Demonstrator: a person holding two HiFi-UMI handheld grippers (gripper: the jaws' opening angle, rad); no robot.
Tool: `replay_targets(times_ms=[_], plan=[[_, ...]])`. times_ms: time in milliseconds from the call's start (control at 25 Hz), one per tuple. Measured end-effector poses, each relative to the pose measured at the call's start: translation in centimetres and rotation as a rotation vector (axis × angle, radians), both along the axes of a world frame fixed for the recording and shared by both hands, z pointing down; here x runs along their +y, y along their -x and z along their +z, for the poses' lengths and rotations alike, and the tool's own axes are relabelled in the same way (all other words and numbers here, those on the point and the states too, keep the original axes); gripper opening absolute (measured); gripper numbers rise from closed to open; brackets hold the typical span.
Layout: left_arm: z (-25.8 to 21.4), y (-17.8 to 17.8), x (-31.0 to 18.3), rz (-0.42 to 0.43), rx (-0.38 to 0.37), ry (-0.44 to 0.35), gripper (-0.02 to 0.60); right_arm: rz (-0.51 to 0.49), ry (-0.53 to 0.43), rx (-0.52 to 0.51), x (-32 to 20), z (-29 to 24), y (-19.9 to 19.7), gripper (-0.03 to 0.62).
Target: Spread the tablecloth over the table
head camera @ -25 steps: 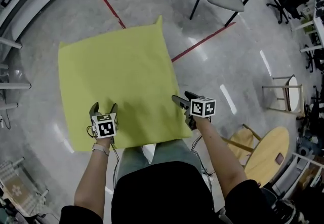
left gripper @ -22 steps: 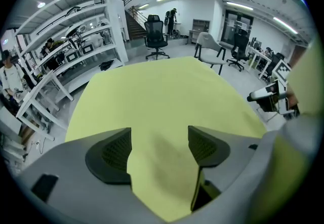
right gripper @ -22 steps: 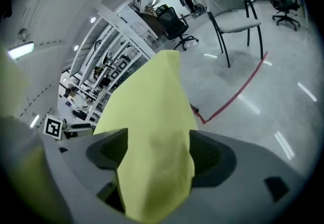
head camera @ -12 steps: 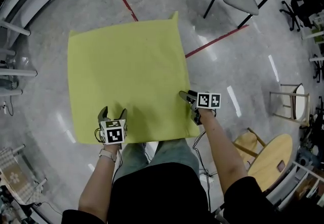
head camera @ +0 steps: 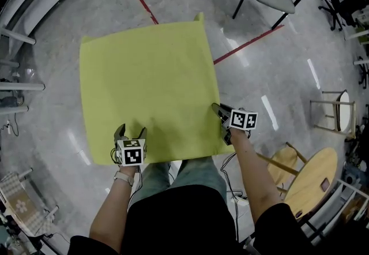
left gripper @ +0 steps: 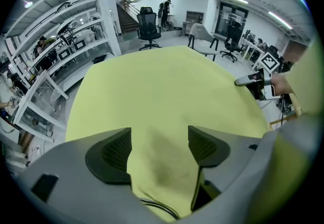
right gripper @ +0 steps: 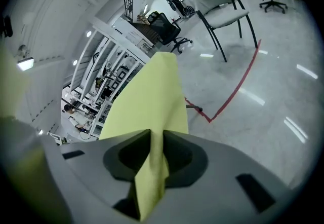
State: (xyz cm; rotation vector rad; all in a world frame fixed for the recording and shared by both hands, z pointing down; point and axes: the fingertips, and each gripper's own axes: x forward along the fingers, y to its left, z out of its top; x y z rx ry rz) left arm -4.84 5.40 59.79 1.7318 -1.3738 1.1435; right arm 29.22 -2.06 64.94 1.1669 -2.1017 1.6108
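Two grippers, lower frame: right gripper [head camera: 221, 124], jaws just closing, pinches the tablecloth [head camera: 150, 81] edge. Spread left gripper [head camera: 130, 130] should pinch too, then pull evenly.

The yellow tablecloth [head camera: 150, 86] lies flat over the bench and covers its top completely. The glossy grey floor [head camera: 277, 81] bears red tape lines [head camera: 248, 46].

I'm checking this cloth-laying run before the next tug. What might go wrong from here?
1. The right hand-held gripper has just been closing and pinches the tablecloth at its side edge, while the left hand-held gripper stands open with cloth loose between its jaws: a pull now may skew the cloth.
2. The far corner sticks up; tugging could leave it folded.
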Motion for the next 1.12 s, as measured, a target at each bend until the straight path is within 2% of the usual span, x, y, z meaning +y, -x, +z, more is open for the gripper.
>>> replay_targets(times_ms=[240,360,880,1120], plan=[[0.5,-1.1,-0.2,0.043,0.007,0.016,0.348,0.109,-0.012,-0.009,0.8,-0.5,-2.1,0.025],[0.7,-1.3,0.1,0.045,0.018,0.027,0.348,0.154,-0.008,0.015,2.0,-0.3,-3.7,0.02],[2.1,0.3,2.0,0.041,0.016,0.061,0.348,0.305,0.048,0.146,6.9,1.3,-10.1,0.023],[2.4,1.0,2.6,0.023,0.016,0.066,0.348,0.32,0.027,0.244,6.6,0.8,-11.0,0.076]])
